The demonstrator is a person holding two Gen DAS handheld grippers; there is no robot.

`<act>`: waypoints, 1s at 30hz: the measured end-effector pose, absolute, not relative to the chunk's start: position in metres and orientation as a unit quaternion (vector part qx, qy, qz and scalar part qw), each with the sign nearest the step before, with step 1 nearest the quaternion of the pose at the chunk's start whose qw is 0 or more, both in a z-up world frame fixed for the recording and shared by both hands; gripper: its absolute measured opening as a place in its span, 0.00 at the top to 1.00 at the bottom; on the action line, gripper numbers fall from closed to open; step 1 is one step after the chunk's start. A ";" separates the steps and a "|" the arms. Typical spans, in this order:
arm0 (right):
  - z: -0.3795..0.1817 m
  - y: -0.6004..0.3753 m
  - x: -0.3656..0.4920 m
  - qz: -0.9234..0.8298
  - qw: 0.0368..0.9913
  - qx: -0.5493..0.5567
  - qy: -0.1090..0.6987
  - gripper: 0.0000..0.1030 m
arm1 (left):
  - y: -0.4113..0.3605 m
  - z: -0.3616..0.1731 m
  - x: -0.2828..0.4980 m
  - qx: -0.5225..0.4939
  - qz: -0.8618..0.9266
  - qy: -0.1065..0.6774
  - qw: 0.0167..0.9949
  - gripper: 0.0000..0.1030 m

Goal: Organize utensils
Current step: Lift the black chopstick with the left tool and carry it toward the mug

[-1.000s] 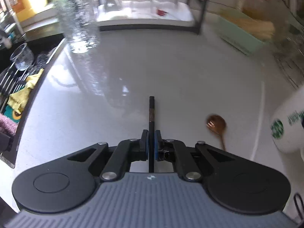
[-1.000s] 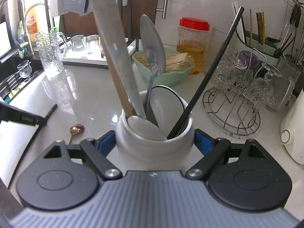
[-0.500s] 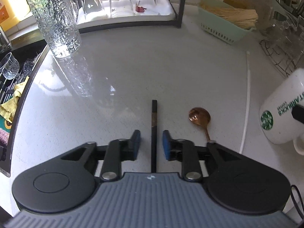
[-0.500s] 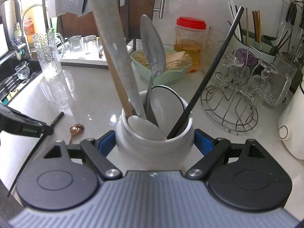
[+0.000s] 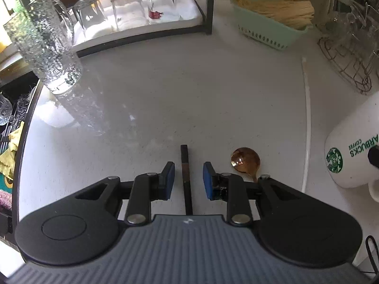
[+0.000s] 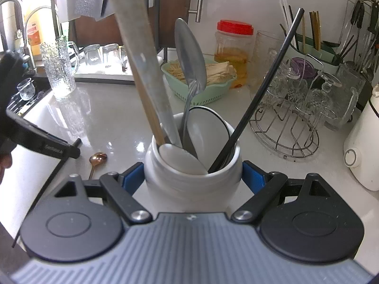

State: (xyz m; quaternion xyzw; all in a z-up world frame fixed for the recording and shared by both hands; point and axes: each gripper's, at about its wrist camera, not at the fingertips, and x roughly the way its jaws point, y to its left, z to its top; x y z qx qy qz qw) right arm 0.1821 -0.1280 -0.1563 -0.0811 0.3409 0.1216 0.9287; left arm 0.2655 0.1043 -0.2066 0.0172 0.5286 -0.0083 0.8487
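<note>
Left wrist view: left claw gapes around a dark chopstick, copper spoon at three o'clock; right claw clamps the white mug.

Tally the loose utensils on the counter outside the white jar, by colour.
black chopstick: 1
copper spoon: 1
white stick: 1
Total: 3

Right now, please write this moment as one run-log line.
left tongs: open, astride black chopstick on counter | right tongs: clamped on white mug holding utensils | copper spoon: loose
</note>
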 end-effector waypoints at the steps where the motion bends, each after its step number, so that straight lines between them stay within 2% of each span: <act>1: -0.156 -0.128 0.182 0.121 0.929 -0.081 0.341 0.13 | 0.105 -0.206 0.269 0.013 -0.009 0.533 0.846 0.73; 2: -0.156 -0.127 0.182 0.120 0.929 -0.080 0.341 0.13 | 0.106 -0.206 0.272 0.011 -0.011 0.536 0.844 0.74; 4: -0.156 -0.126 0.181 0.117 0.930 -0.079 0.341 0.13 | 0.105 -0.206 0.276 0.014 -0.015 0.539 0.842 0.91; 5: -0.157 -0.126 0.181 0.116 0.930 -0.078 0.340 0.13 | 0.103 -0.206 0.278 0.022 -0.015 0.540 0.841 0.92; 13: -0.158 -0.125 0.180 0.107 0.932 -0.076 0.337 0.13 | 0.090 -0.198 0.281 0.052 -0.028 0.530 0.846 0.93; 30: -0.161 -0.113 0.181 0.084 0.940 -0.072 0.324 0.12 | 0.075 -0.085 0.253 0.020 -0.103 0.420 0.901 0.94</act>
